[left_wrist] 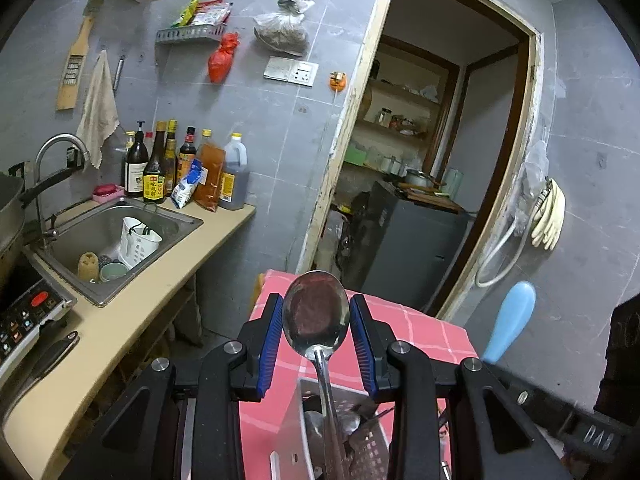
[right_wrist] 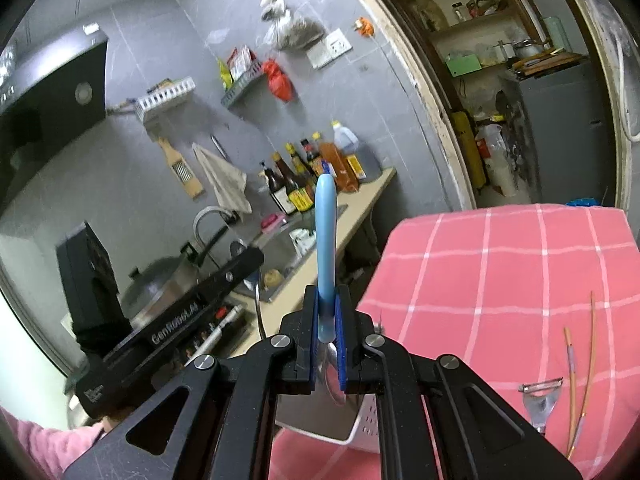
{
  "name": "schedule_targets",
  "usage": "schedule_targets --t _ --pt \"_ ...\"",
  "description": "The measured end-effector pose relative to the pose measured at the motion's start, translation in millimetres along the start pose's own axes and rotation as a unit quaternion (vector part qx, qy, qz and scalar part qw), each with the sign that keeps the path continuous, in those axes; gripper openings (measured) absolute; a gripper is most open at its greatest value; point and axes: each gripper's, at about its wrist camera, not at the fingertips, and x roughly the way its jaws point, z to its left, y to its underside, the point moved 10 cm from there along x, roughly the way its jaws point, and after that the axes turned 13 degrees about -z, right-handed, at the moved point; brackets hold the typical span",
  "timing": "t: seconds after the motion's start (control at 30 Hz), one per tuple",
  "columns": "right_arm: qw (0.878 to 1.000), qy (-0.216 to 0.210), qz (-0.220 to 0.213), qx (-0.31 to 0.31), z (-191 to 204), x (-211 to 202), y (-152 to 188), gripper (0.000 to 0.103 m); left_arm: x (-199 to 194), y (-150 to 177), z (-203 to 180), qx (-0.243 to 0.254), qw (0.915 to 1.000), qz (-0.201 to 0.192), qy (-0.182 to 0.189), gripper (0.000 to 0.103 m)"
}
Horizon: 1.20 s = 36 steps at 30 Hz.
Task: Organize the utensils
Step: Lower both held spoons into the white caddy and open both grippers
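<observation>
you've got the pink checked tablecloth [right_wrist: 520, 264] under both tools, its far edge dropping off toward the doorway [left_wrist: 452, 128] and its left edge facing the gap beside the kitchen counter [left_wrist: 132, 320], so the open room is up and over that cloth. your left gripper [left_wrist: 316, 316] has its blue pads spread wide on either side of a metal spoon's [left_wrist: 315, 312] bowl; the pads look just apart from it, not squeezing. the spoon stands upright with its handle going down into the white perforated utensil holder [left_wrist: 368, 456] right below, and that holder has a few more metal utensils in it, too dark to tell which. your right gripper [right_wrist: 328, 328] is clamped on a utensil with a light blue handle [right_wrist: 325, 240], handle pointing up, metal end hanging over the same white holder [right_wrist: 366, 416]. from the right wrist view the left tool sits close on your left, near that holder, so it's tight there. still out on the cloth: a peeler [right_wrist: 540, 404] and a pair of chopsticks [right_wrist: 580, 376] to the right. over on the counter the sink [left_wrist: 116, 236] holds a white basket [left_wrist: 138, 240], a sponge and a small bowl, with sauce bottles [left_wrist: 180, 164] lined up behind it.
</observation>
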Motion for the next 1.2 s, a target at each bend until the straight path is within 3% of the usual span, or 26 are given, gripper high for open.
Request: schedule_targets --t 0.4,0.87,1.0,1.13,1.2 --pt "0.999 0.028 0.04 -0.007 -6 8 31 0.007 3 31 9 -0.018 0.9996 0.017 -0.013 0.032" --pt "0.997 0.031 0.066 0.004 -10 9 46 0.009 -10 45 6 -0.027 0.9976 0.059 0.022 0.032" --pt "0.998 0.028 0.048 0.006 -9 3 39 0.028 -13 44 8 -0.037 0.9967 0.065 0.03 0.048" --pt "0.999 0.029 0.027 0.009 -10 -5 26 0.031 -15 43 11 -0.049 0.9961 0.066 0.031 0.049" --pt "0.999 0.037 0.01 0.008 -12 -12 17 0.039 -16 40 11 -0.048 0.9964 0.064 0.03 0.05"
